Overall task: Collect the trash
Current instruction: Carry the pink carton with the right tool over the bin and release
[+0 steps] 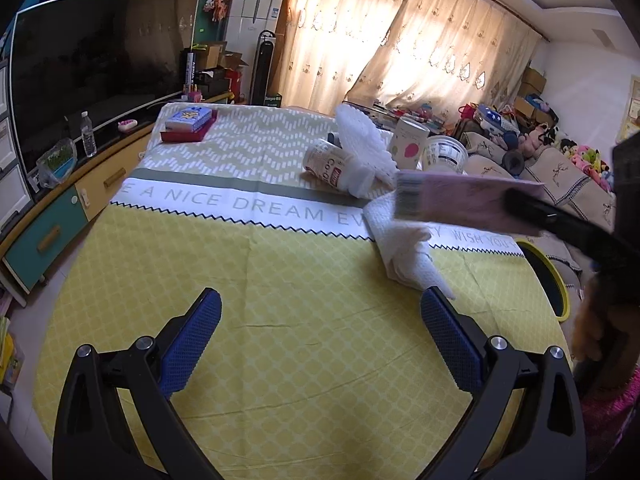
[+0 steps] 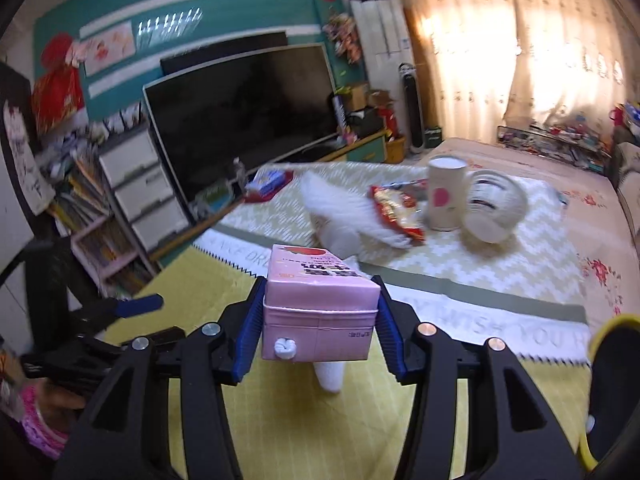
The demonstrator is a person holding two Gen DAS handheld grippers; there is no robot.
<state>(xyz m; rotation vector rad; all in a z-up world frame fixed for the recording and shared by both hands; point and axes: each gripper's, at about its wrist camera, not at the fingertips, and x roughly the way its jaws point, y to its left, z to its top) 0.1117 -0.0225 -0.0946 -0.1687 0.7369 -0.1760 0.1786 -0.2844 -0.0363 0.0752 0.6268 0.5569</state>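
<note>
My right gripper (image 2: 320, 286) is shut on a pink drink carton (image 2: 320, 312), held above the yellow tablecloth (image 2: 280, 420). In the left wrist view the same carton (image 1: 460, 196) comes in from the right, over a crumpled white tissue (image 1: 404, 252). My left gripper (image 1: 320, 320) stands open and empty over the cloth, nearer than the tissue. Farther back lie a tipped paper cup (image 1: 328, 164), white foam netting (image 1: 360, 136), an upright paper cup (image 1: 408, 144) and a clear plastic cup (image 1: 444, 154). A red snack wrapper (image 2: 396, 208) lies among them.
A yellow-rimmed black bin (image 1: 548, 276) stands at the table's right edge. A red tray with a blue box (image 1: 188, 120) sits at the far left corner. A TV (image 1: 100, 76) on a low cabinet runs along the left, and a sofa with plush toys (image 1: 560, 168) is on the right.
</note>
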